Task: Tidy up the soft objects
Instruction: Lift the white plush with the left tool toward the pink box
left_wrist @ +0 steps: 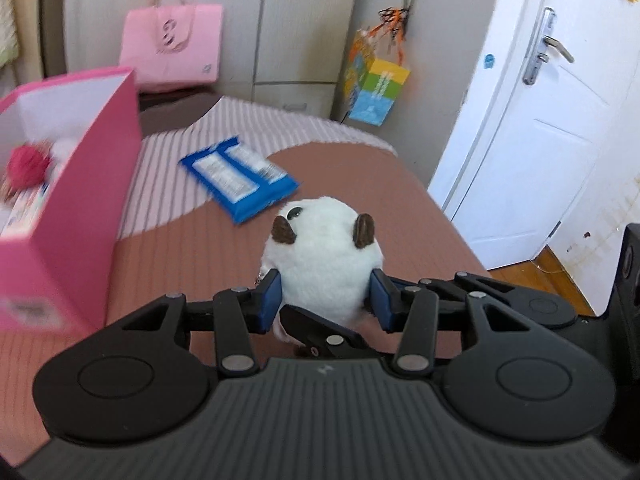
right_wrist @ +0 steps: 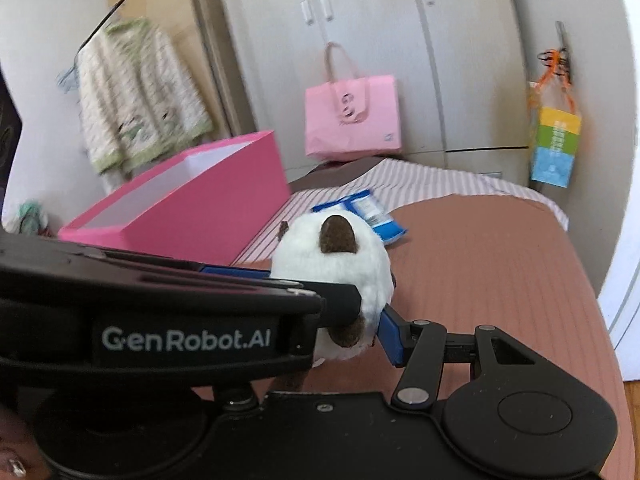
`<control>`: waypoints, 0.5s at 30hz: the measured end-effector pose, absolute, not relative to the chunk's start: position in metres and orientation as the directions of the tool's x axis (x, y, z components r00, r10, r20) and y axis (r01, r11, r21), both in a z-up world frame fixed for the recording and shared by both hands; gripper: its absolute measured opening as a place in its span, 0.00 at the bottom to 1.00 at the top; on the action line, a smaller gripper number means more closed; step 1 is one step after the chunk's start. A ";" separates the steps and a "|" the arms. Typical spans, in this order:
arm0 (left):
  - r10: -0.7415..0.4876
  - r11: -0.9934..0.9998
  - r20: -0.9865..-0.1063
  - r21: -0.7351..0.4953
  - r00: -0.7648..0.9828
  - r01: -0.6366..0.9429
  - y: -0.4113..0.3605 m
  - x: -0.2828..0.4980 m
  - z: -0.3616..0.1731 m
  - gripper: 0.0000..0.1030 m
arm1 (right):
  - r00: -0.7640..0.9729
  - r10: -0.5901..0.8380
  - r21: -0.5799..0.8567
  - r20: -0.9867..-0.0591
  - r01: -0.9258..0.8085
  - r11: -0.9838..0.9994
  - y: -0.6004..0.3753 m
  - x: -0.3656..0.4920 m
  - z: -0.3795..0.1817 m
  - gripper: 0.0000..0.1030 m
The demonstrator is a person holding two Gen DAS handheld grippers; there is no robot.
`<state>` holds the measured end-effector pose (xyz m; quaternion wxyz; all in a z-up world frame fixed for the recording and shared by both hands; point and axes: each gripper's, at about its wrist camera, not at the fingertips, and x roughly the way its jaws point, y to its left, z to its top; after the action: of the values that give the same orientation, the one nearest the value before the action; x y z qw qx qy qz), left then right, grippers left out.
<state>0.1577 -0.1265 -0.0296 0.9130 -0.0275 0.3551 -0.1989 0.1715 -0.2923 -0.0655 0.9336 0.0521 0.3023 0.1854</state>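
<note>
A white plush toy (left_wrist: 324, 256) with brown ears is gripped between the blue pads of my left gripper (left_wrist: 326, 294), above the brown bed cover. The same plush (right_wrist: 332, 264) shows in the right wrist view, where the left gripper's body (right_wrist: 160, 308) crosses in front. Only one blue pad of my right gripper (right_wrist: 390, 334) shows, beside the plush; its other finger is hidden. An open pink box (left_wrist: 64, 184) stands at the left with a red fuzzy thing (left_wrist: 26, 166) inside. It also shows in the right wrist view (right_wrist: 192, 204).
A blue packet (left_wrist: 240, 176) lies on the striped sheet beyond the plush. A pink tote bag (left_wrist: 172, 48) and a colourful paper bag (left_wrist: 376, 84) are by the wardrobe. A white door (left_wrist: 532, 120) is at the right. A cardigan (right_wrist: 136, 92) hangs left.
</note>
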 end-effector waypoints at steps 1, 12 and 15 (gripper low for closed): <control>-0.373 0.923 -0.642 -0.184 0.670 0.338 -0.123 0.152 -0.028 0.44 | 0.740 0.388 0.210 -0.550 -0.327 0.922 -0.289 0.169 -0.065 0.58; -0.283 0.958 -0.606 -0.150 0.743 0.243 -0.067 0.097 0.005 0.44 | 0.701 0.485 0.223 -0.522 -0.437 0.872 -0.239 0.131 -0.032 0.58; -0.258 0.966 -0.591 -0.150 0.764 0.210 -0.046 0.088 0.013 0.44 | 0.691 0.518 0.236 -0.504 -0.467 0.852 -0.220 0.126 -0.024 0.58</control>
<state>0.0877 -0.0460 0.0134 0.9384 -0.0374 0.3199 -0.1248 0.1262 -0.2200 -0.0238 0.9184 0.0444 0.2874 0.2684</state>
